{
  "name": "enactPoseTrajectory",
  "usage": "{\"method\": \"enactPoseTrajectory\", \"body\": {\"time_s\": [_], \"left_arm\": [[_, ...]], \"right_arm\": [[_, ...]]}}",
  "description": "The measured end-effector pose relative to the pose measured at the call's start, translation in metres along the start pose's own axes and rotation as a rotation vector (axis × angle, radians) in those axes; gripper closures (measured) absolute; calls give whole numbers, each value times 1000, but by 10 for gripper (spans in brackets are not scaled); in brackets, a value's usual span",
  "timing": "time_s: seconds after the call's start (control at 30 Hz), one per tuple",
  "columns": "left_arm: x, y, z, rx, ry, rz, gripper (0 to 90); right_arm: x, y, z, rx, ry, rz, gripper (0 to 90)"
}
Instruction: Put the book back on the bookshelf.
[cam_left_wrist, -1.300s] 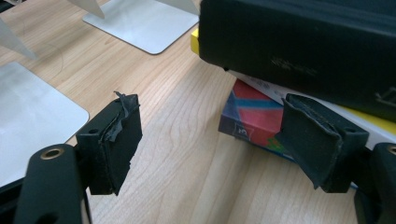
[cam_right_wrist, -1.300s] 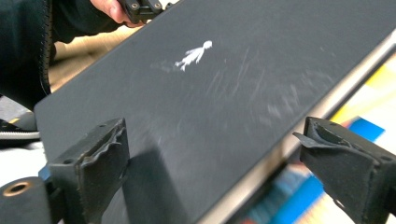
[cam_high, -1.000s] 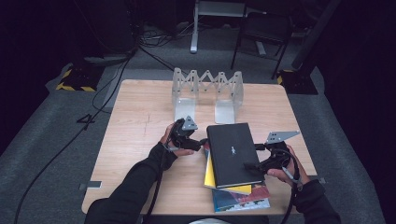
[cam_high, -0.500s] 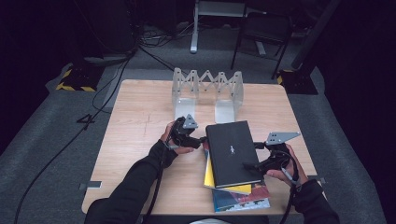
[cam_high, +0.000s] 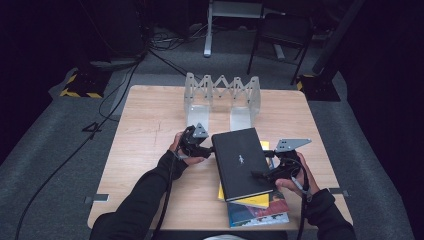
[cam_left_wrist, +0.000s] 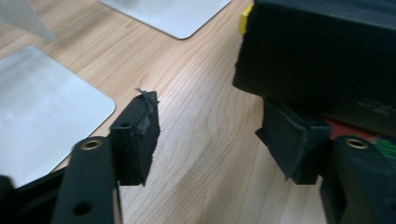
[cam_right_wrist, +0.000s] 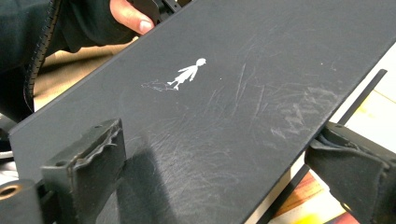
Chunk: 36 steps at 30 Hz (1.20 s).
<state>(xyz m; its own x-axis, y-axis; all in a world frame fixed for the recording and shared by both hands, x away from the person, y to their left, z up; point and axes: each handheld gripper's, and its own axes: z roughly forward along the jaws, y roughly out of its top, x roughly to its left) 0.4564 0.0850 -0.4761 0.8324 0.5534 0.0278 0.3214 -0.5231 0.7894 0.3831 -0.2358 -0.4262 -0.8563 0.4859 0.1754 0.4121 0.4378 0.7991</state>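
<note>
Book: black hardcover book (cam_high: 242, 162) with a small white figure on its cover, lying atop a stack on the light wooden table (cam_high: 150, 130), between the two grippers. Left gripper (cam_left_wrist: 219, 135) at the book's left edge, jaws about half open and just been closing; one jaw out over bare wood, the other tucked just under the book's dark corner (cam_left_wrist: 322, 51), seemingly touching it from below. No squeeze across the book from both pads. Right gripper (cam_right_wrist: 243, 158) at the opposite edge, jaws apart, straddling the cover's near corner: one pad above the scratched black cover (cam_right_wrist: 224, 107), the other below the book's edge beside the colourful book (cam_right_wrist: 303, 198) underneath. Contact of either pad with the cover hard to tell.

High view: whole stack, with a yellow book (cam_high: 255, 200) and the colourful book (cam_high: 260, 212) poking out beneath the black one, plus a clear zigzag book rack (cam_high: 222, 92) with metal feet beyond the jaws. Left gripper view: yellow corner (cam_left_wrist: 245, 18) close up and two flat metal plates (cam_left_wrist: 42, 102). Right gripper view: cover scratches, white figure (cam_right_wrist: 187, 74), and the person's other hand (cam_right_wrist: 128, 14) past the far edge.
</note>
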Motion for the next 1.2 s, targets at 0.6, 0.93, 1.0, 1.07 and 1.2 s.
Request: {"method": "enactPoseTrajectory", "body": {"time_s": [0.6,0.93,1.0,1.07,1.2], "left_arm": [[13,56,-48,-140,-149,-7,820],[-1,84,-58,-189,-139,16,845],[-2,84,-59,-196,-140,11,831],[-6,83,-64,-218,-151,13,810],[-16,85,-73,-235,-122,44,768]], "right_arm": [[12,12,-19,-199,-137,-200,289],[15,9,-36,-295,-209,-235,466],[17,7,-38,-301,-214,-235,479],[22,3,-41,-320,-221,-242,511],[30,-3,-49,-347,-223,-259,570]]}}
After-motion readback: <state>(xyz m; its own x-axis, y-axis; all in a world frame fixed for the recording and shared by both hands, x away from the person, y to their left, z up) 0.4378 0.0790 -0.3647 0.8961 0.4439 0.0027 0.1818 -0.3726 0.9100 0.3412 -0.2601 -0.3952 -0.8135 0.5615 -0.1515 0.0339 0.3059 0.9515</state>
